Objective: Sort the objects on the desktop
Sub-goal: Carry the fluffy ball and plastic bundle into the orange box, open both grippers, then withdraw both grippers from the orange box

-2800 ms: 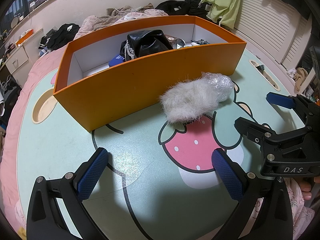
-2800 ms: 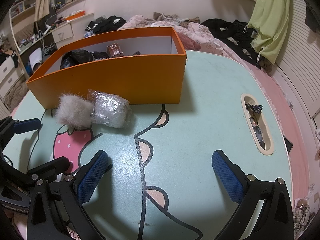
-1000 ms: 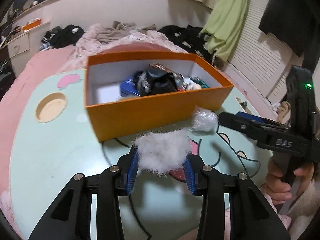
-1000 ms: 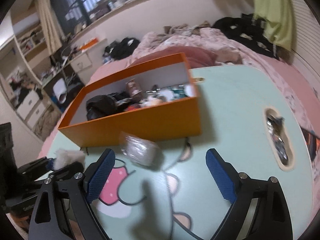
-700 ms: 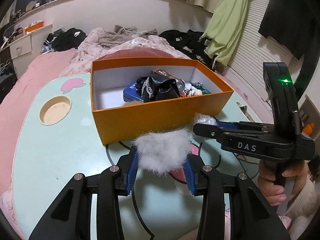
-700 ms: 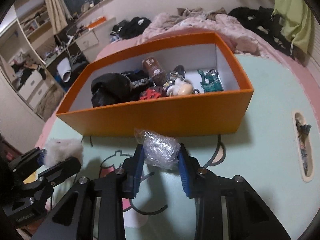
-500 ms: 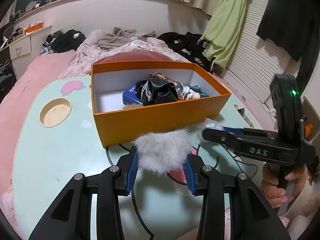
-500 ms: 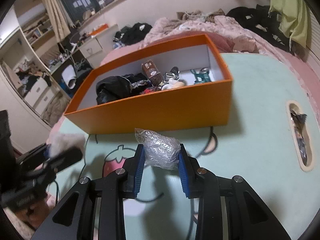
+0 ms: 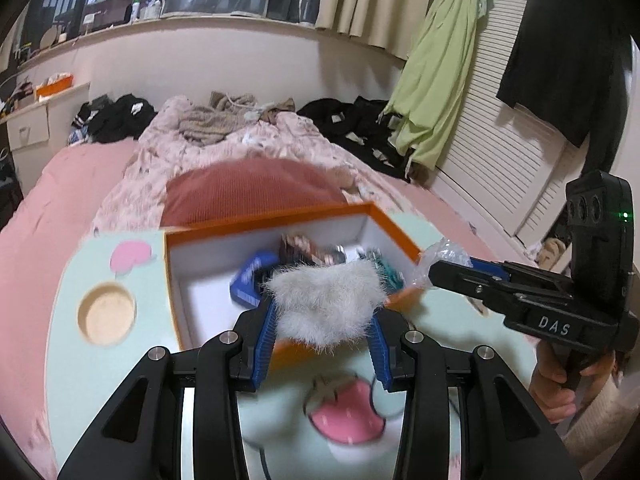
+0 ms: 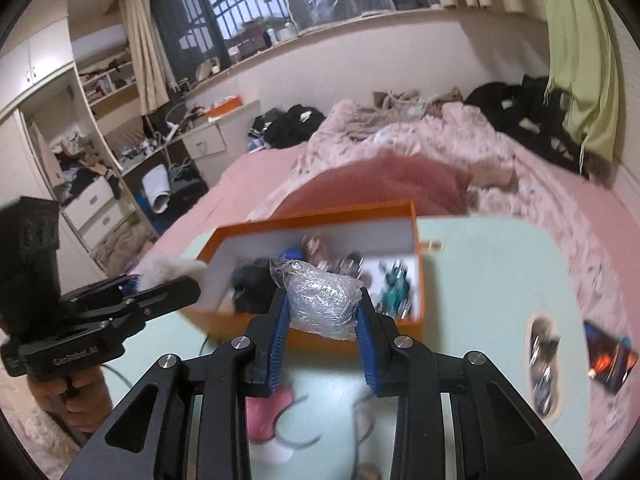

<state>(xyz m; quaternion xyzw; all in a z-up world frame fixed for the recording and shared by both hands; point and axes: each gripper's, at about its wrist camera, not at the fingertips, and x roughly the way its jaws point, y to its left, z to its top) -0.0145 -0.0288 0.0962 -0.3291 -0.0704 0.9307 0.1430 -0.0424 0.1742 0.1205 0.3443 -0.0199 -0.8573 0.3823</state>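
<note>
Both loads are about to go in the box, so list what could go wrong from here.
1. The white fur ball is soft and only its middle sits between the left hand-held gripper pads; it may slip out short of the orange box.
2. The crinkly plastic-wrapped bundle in the right hand-held gripper could squirm loose.
3. The two grippers are close together and could bump over the box.

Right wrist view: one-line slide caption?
Right gripper grips crinkled plastic bundle before the orange box.
</note>
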